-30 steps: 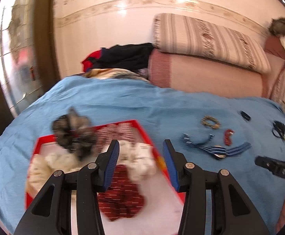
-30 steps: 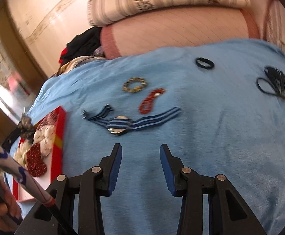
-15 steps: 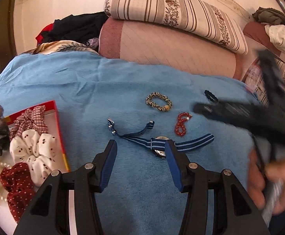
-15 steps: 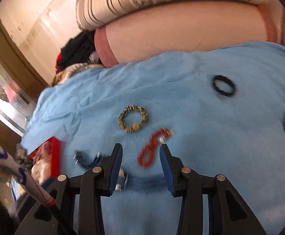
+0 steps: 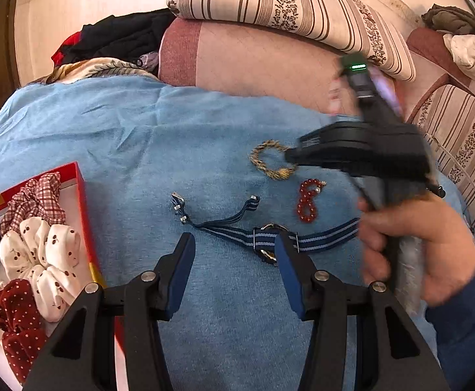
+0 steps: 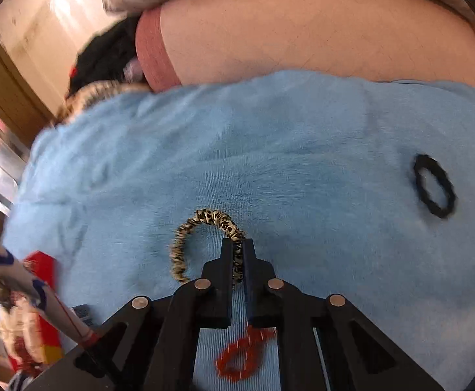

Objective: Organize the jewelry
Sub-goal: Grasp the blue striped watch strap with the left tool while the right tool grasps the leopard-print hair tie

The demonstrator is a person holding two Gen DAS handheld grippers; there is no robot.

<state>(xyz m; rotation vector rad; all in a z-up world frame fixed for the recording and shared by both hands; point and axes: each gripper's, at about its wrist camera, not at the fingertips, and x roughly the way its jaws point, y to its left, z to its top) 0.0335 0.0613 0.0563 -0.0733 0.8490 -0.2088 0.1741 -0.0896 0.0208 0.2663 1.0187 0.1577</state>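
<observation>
Your right tongs (image 6: 236,254) are pinched together on the leopard-print fabric hair ring (image 6: 204,220), which lies on the fuzzy light blue blanket (image 6: 302,163) on the bed. The red bead bracelet (image 6: 242,355) lies just under those tongs, and a black hair ring (image 6: 434,185) lies well off to the right. Your left tongs (image 5: 234,260) stand apart with nothing between them, above the blue striped strap watch (image 5: 270,241). The red tray (image 5: 82,202) at the left holds a white cherry-print scrunchie (image 5: 41,254) and a dark red dotted scrunchie (image 5: 12,322).
</observation>
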